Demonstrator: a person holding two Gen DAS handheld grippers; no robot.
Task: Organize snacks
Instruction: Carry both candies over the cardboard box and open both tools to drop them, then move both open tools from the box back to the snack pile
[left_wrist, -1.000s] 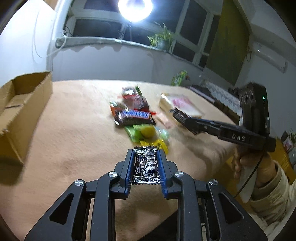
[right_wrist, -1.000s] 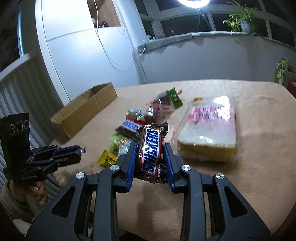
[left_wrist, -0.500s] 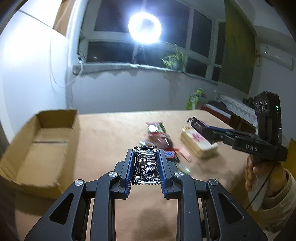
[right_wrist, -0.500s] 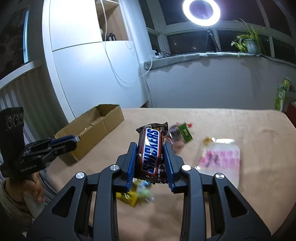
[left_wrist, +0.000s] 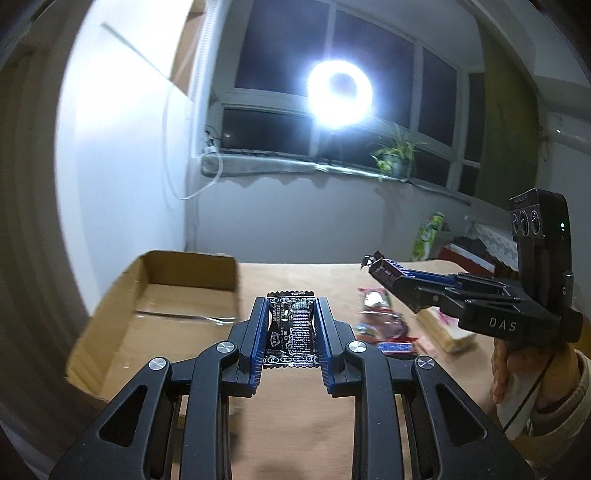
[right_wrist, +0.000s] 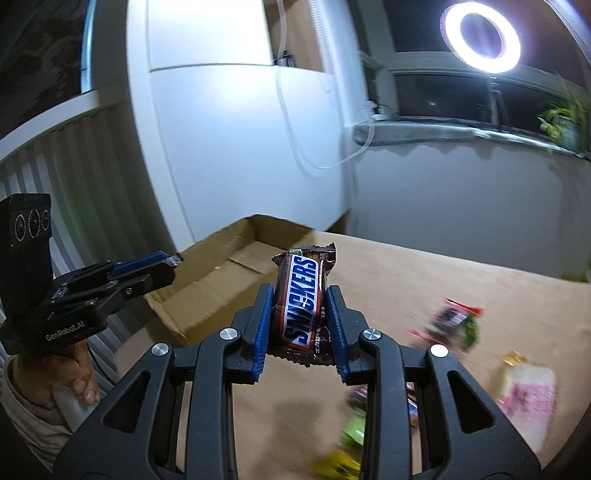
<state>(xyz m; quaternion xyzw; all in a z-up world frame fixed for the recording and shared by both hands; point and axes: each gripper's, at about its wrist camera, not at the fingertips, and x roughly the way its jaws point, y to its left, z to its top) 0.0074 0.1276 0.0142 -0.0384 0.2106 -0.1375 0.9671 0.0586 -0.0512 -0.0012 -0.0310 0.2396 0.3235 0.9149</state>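
My left gripper (left_wrist: 291, 314) is shut on a small black candy packet (left_wrist: 293, 330), held above the tan table just right of the open cardboard box (left_wrist: 155, 306). My right gripper (right_wrist: 300, 295) is shut on a Snickers bar (right_wrist: 303, 302), raised in front of the same box (right_wrist: 229, 273). Each gripper shows in the other's view: the right one (left_wrist: 373, 264) at the right, the left one (right_wrist: 170, 264) at the left. The box looks empty inside. Loose snacks (left_wrist: 380, 321) lie on the table to the right.
A clear bag with a pink label (right_wrist: 526, 395) and blurred green and yellow packets (right_wrist: 351, 439) lie on the tan table (right_wrist: 443, 288). A white wall and cabinet stand behind the box. A ring light (left_wrist: 340, 94) glares at the window.
Both grippers have risen and swung left from the snack pile toward the cardboard box, each keeping its snack. The box now fills more of both views.
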